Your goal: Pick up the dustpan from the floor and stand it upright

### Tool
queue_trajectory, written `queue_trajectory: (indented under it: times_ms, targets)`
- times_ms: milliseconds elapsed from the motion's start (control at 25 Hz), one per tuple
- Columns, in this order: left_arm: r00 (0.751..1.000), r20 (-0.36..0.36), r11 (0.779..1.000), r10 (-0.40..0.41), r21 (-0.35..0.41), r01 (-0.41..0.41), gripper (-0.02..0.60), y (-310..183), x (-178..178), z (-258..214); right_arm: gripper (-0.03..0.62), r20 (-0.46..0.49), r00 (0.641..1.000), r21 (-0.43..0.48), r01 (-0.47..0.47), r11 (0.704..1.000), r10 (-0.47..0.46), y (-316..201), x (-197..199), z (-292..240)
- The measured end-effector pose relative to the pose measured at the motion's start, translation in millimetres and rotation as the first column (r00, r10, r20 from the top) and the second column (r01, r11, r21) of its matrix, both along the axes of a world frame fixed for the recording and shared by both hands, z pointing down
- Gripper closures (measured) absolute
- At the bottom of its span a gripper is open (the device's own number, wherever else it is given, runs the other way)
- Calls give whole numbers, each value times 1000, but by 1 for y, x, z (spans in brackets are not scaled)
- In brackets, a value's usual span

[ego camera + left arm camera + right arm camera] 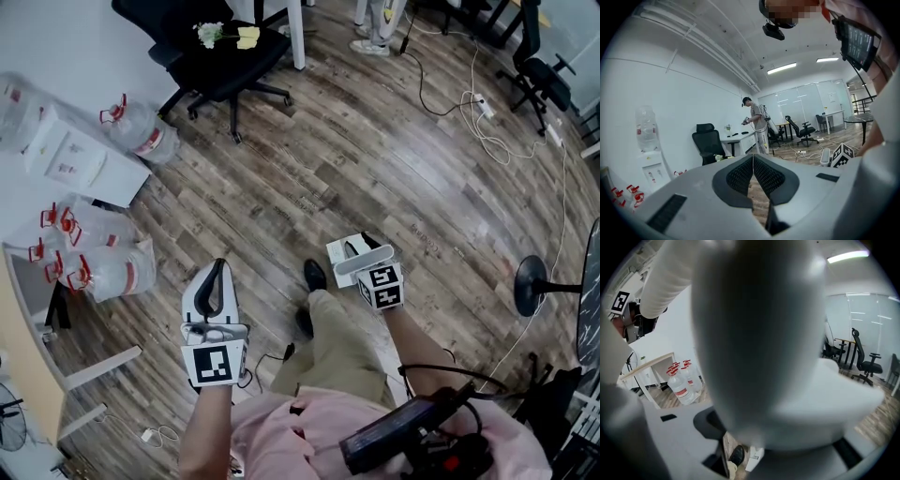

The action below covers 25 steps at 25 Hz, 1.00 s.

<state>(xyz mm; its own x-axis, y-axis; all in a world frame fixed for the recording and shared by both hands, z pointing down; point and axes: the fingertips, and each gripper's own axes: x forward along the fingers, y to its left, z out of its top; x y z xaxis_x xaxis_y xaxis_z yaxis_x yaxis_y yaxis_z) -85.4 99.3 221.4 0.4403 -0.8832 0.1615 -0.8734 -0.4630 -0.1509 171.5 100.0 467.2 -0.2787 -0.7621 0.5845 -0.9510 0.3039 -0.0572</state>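
No dustpan to be found in any view: not ahead of either hand-held gripper, not beneath them, only bare wooden floor (375, 178).

Left hand-held gripper (753, 159) pressed together, pads meeting at the tips, nothing between.

Right hand-held gripper (358, 255) looks parted. One dark pad off to the side, a strip of floor and a shoe (736, 455) showing beside it, nothing recognisably pinched. Rest of that view swamped by a pale blurred mass (759, 333) hard against the lens; can't say what.

Trouble ahead, by judgement:
- Searching while walking, with loose cables (487, 127) trailing well ahead of the right hand-held gripper: easy to snag a foot.
- Reaching with the right one half-blind: likely to misjudge the handle and knock the dustpan flat.
- Leading with the left while clamped: would only shove it along.
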Motion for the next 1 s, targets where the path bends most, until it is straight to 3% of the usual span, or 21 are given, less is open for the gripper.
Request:
queue_trajectory:
  times_ms: [120,520,720,1000]
  targets:
    - [1000,1,1000,4,6,-4,566,10,1,-1,378,10,1000,-26,-6,1000,6,12,1,7]
    - [1000,5,1000,20,9,-20,567,35,6,-2,347,11,1000,-82,6,997,-5,48,-1,27]
    - [999,44,999,31,13,-32,566,40,5,10,338,30,999,-102,25,994,-22,61,-8,33]
    - [1000,6,1000,19,-24,-19,566,48,23,7,336,31,997,-140,77,987,-74,90,-4,37]
